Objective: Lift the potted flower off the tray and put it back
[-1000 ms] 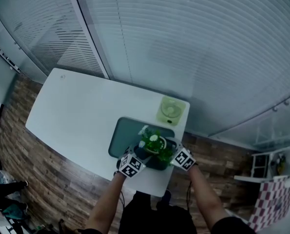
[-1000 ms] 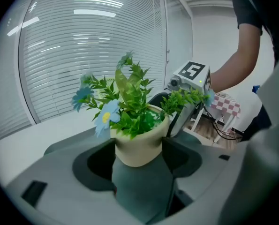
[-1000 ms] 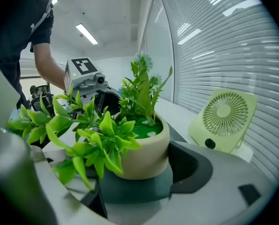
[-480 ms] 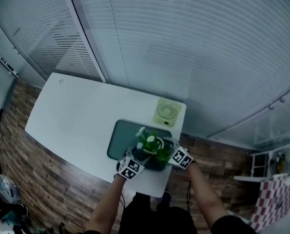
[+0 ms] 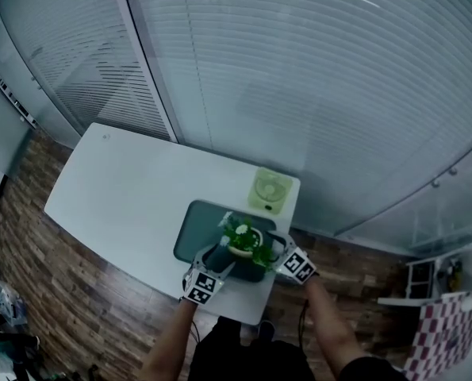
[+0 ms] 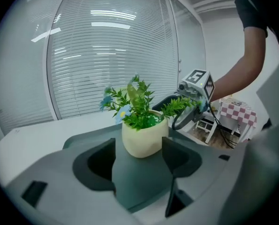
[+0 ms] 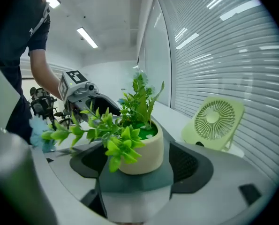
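The potted flower (image 5: 244,240), a cream pot with green leaves and small blue blooms, stands upright on the dark grey-green tray (image 5: 194,222) at its near right part. My left gripper (image 5: 220,263) is open, just short of the pot (image 6: 144,137); its jaw tips reach only the pot's near side. My right gripper (image 5: 277,249) is open too, and its jaws flank the pot (image 7: 141,149) closely with thin gaps on both sides. Each gripper shows in the other's view: the right gripper (image 6: 192,102) and the left gripper (image 7: 85,97).
A light green desk fan (image 5: 268,190) stands on the white table (image 5: 124,189) just beyond the tray; the fan (image 7: 217,121) is also right of the pot in the right gripper view. Glass walls with blinds ring the table. The table's near edge lies right under the grippers.
My left gripper has drawn back from the pot toward the table's near edge. The right gripper has stayed beside the pot, which stands on the tray.
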The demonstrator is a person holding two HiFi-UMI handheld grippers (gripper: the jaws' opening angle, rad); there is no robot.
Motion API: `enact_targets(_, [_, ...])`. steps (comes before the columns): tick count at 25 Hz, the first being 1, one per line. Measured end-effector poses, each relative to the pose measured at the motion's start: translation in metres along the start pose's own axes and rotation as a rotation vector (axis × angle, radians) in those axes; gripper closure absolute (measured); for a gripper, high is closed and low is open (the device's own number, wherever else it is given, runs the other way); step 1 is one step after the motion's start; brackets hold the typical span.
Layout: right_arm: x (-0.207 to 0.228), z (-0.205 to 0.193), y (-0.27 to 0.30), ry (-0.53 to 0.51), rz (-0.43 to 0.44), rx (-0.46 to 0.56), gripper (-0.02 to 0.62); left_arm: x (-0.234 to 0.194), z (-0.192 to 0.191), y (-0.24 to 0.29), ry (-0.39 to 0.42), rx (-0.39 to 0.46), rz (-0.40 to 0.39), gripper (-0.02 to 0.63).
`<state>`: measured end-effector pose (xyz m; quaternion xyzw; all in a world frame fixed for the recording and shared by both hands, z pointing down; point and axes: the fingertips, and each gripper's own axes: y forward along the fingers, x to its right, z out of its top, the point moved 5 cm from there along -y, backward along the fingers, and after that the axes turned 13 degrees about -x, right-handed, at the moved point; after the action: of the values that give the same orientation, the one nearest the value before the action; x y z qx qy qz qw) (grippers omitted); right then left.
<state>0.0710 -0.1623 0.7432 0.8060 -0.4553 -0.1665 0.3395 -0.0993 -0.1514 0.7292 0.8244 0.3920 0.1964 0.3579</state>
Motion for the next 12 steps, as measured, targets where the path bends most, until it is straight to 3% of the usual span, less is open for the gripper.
enact_targets(5, [-0.003, -0.007, -0.029, 0.056, -0.094, 0.039, 0.219, -0.001, -0.003, -0.032, -0.11, 0.099, 0.131, 0.318])
enact_targets(9, [-0.011, -0.019, -0.051, 0.101, -0.139, 0.051, 0.219, 0.011, -0.008, -0.051, -0.144, 0.141, 0.166, 0.318])
enact_targets(12, [-0.013, -0.016, -0.071, 0.137, -0.173, 0.114, 0.219, 0.012, -0.008, -0.069, -0.174, 0.183, 0.194, 0.318])
